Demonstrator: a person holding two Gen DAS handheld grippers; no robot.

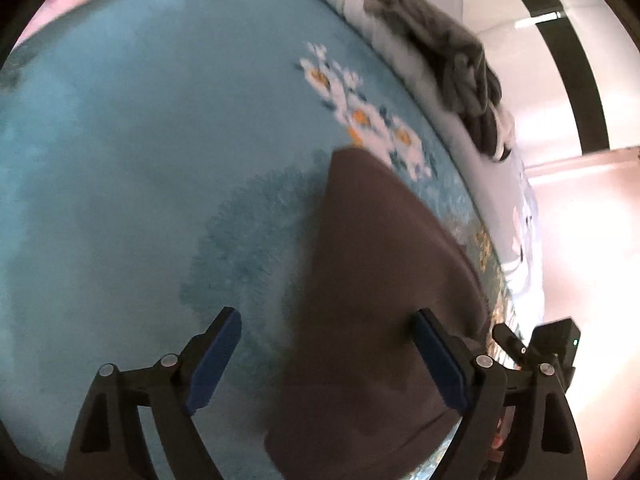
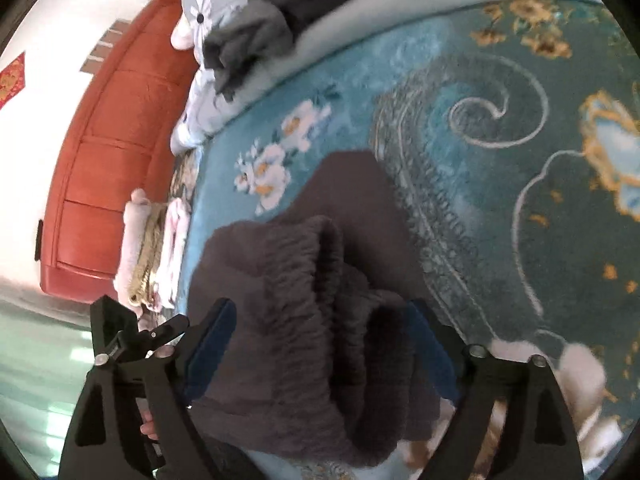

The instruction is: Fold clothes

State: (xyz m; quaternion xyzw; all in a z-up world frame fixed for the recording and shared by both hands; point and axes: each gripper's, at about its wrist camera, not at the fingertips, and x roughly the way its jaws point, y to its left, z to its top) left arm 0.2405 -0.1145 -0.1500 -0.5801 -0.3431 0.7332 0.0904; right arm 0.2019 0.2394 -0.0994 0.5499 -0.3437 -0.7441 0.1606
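A dark brown fleece garment lies on the teal flowered blanket, bunched with its elastic waistband turned up. My right gripper is open, its jaws standing on either side of the bunched waistband. In the left wrist view the same brown garment spreads flat to a point on the blanket. My left gripper is open above it, the right pad over the cloth and the left pad over bare blanket.
A pile of grey and dark clothes lies on a pale grey quilt at the bed's far side. A folded pink and yellow stack sits at the bed's edge. A red headboard stands behind it.
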